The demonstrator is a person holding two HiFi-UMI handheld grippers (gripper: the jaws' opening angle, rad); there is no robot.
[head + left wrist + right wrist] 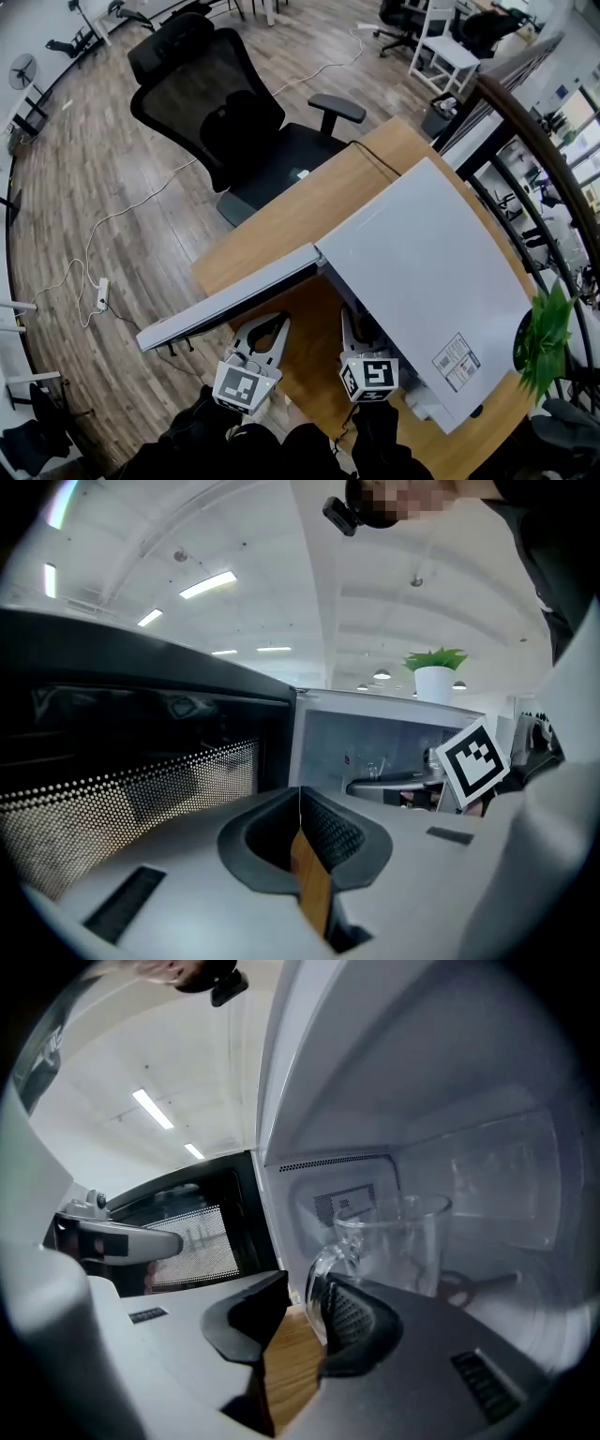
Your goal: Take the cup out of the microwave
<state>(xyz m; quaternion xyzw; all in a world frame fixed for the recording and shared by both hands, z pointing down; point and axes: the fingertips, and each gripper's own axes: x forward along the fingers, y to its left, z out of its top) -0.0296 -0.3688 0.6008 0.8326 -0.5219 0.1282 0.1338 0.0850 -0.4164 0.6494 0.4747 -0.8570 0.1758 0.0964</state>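
Observation:
A clear glass cup (pixel 398 1241) with a handle (pixel 316 1274) stands inside the white microwave (pixel 422 272), whose door (pixel 230 305) hangs open to the left. My right gripper (pixel 302 1290) reaches into the opening at the cup's handle. Its jaws are open, the right pad sits against the handle, and a gap shows on the left side. In the head view the right gripper (pixel 354 339) goes under the microwave's top, so the cup is hidden there. My left gripper (pixel 300 797) is shut on nothing, in front of the door's dotted window (pixel 141 780).
The microwave stands on a wooden desk (pixel 309 202), near its front edge. A black office chair (pixel 234 112) is behind the desk. A green plant (pixel 546 330) sits at the right. Cables and a power strip (pixel 101 292) lie on the floor.

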